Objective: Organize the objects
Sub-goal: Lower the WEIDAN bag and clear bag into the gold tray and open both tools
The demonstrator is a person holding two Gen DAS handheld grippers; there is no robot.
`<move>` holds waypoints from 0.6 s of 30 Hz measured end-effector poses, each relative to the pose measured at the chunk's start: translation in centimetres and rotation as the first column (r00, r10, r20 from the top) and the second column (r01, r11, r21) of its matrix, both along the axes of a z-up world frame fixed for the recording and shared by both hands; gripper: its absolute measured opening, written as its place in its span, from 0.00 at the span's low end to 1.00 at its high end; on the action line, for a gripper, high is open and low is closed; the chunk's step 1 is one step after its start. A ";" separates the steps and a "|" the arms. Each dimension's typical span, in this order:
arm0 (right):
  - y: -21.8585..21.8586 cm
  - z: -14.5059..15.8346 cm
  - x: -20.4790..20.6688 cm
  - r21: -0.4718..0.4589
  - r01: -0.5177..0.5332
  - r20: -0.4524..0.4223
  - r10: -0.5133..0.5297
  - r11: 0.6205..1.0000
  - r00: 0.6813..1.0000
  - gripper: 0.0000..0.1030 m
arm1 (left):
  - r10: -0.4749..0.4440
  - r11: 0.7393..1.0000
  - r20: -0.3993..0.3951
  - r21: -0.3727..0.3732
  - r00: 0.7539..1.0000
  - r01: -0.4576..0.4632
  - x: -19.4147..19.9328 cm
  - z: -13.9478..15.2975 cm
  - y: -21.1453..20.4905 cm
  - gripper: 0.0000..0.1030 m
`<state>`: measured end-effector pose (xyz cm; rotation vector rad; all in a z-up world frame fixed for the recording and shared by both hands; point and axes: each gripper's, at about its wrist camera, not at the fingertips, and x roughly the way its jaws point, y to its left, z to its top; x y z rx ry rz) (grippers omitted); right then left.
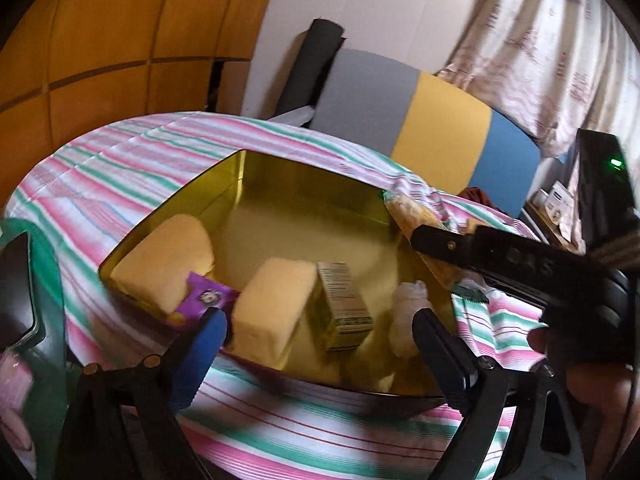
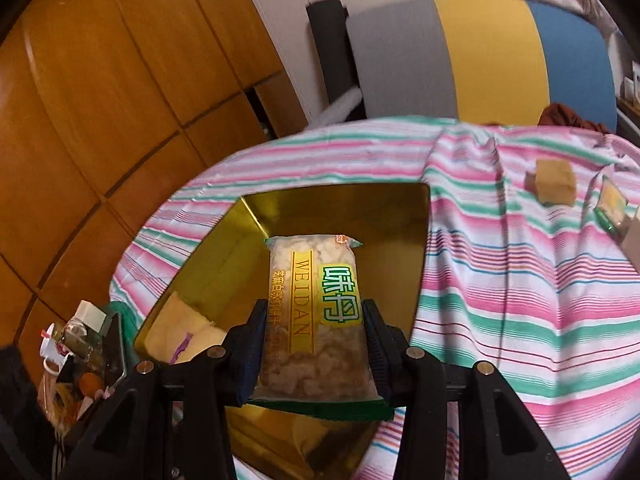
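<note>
A gold tin box (image 1: 304, 184) lies open on the striped cloth. It holds two yellow blocks (image 1: 276, 304), a purple packet (image 1: 204, 296), a small green carton (image 1: 344, 304) and a pale wrapped piece (image 1: 408, 308). My left gripper (image 1: 320, 328) is open and empty over the box's near edge. My right gripper (image 2: 314, 324) is shut on a clear snack bag (image 2: 316, 312) marked WEIDAN and holds it above the gold tin box (image 2: 336, 212). That bag (image 1: 416, 216) and the right gripper also show in the left wrist view over the box's right rim.
On the striped cloth (image 2: 500, 280) to the right lie a tan cube (image 2: 554, 186) and a green-edged packet (image 2: 612, 204). A grey, yellow and blue chair back (image 2: 480, 56) stands behind the table. A cluttered bin (image 2: 76, 360) sits at the left.
</note>
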<state>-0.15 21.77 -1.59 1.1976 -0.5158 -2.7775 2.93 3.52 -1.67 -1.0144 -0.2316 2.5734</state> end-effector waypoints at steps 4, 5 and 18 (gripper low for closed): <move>-0.5 -1.1 -2.0 0.004 0.012 0.052 -0.012 1.000 0.999 0.44 | 0.015 1.000 0.013 0.015 1.000 -0.015 -0.2 -0.1 -0.6 0.92; -0.5 -1.3 -2.5 0.006 0.017 0.064 -0.018 1.000 0.998 0.44 | 0.018 1.000 0.013 0.013 1.000 -0.018 -0.2 -0.1 -0.6 0.92; -0.7 -2.9 -4.7 0.056 0.036 0.116 -0.042 0.998 0.992 0.44 | 0.063 0.998 0.023 0.023 0.998 -0.063 -0.6 -0.1 -1.6 0.92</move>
